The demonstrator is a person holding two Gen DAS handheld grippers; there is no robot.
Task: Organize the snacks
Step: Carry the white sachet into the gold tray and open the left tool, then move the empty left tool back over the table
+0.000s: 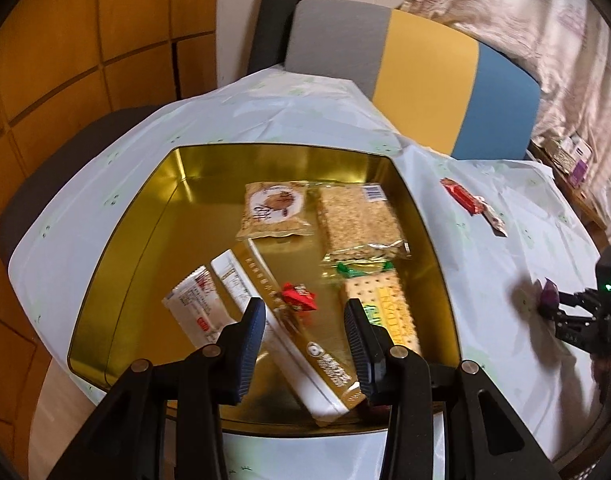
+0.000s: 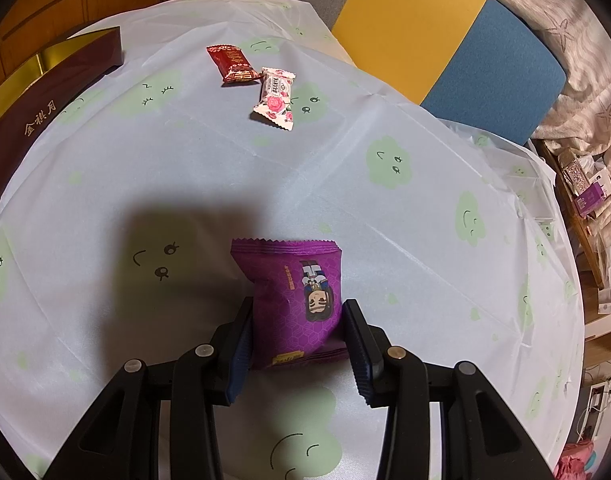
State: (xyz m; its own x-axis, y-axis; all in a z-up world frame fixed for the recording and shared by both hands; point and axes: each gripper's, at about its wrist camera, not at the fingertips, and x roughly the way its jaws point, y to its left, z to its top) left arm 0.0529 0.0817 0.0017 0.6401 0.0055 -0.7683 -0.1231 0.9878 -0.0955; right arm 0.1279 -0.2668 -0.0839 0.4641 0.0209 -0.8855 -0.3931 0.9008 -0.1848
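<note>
An open gold tin holds several snacks: a round cake packet, a grain bar, crackers, a white sachet, a long gold-white packet and a small red candy. My left gripper hovers over the tin, open, with nothing pinched. My right gripper is shut on a purple packet, one pad against each side, over the tablecloth. It also shows at the right edge of the left wrist view, right gripper. A red candy and a rose-print candy lie on the cloth beyond it.
The pale tablecloth with green cloud faces covers the round table. The tin's maroon side stands at the far left. A grey, yellow and blue chair is behind the table. A cluttered low shelf sits at the right.
</note>
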